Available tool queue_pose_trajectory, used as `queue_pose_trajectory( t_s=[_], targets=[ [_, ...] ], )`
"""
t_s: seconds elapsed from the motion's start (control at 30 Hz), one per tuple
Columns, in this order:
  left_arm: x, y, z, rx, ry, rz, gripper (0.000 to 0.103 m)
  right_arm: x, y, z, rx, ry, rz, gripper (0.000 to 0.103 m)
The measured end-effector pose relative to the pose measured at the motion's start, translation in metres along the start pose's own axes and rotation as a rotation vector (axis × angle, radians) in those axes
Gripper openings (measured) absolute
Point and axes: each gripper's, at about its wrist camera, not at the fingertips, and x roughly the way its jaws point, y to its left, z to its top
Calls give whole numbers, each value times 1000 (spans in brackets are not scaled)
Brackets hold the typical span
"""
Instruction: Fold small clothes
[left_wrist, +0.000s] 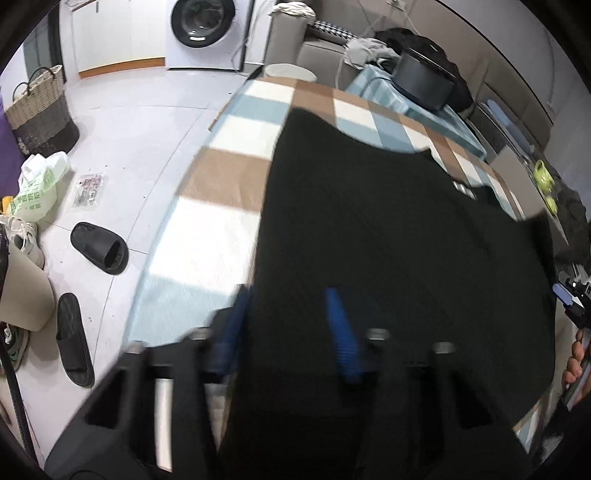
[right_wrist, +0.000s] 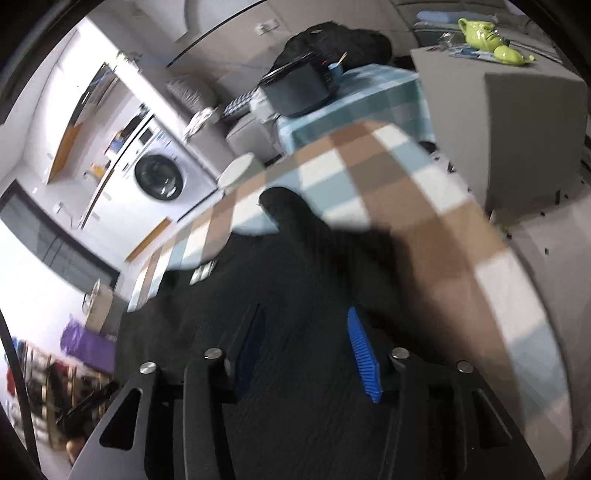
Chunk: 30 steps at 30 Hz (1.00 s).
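While angled downward, both grippers (left_wrist: 291, 325) (right_wrist: 306, 350) hover over black garment (left_wrist: 388, 229).

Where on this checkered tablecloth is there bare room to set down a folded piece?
Bare checks lie left of the black garment, along the checkered tablecloth toward the floor-side edge, and along the far edge beyond the garment. Crowded: the teal-covered table behind, under a dark pot and clothes.

- Checked cloth (left_wrist: 221, 177) in brown, pale blue and white: covers the work surface.
- Black garment (left_wrist: 388, 221): spread flat directly on the cloth, small label (left_wrist: 464, 187) near its far edge.
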Motion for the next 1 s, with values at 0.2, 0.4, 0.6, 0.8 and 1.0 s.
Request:
queue_pose_trajectory(
  t_s=[0.2, 0.4, 0.6, 0.8, 1.0],
  targets=[
    [-18, 3, -18, -1, -50, 4, 2, -22, 14, -50, -71, 5, -17, 50],
    [-30, 19, -32, -39, -35, -6, 2, -39, -1, -71, -45, 3, -35, 55],
    [-62, 32, -59, -118, -46, -20, 42, -44, -5, -82, -9, 18, -17, 55],
    [-88, 55, -99, -290, -35, -159, 57, -52, 10, -103, -7, 33, 61, 55],
    [-92, 52, -127, -377, 30, -283, 57, -49, 29, -117, -15, 64, 129, 55]
  ],
)
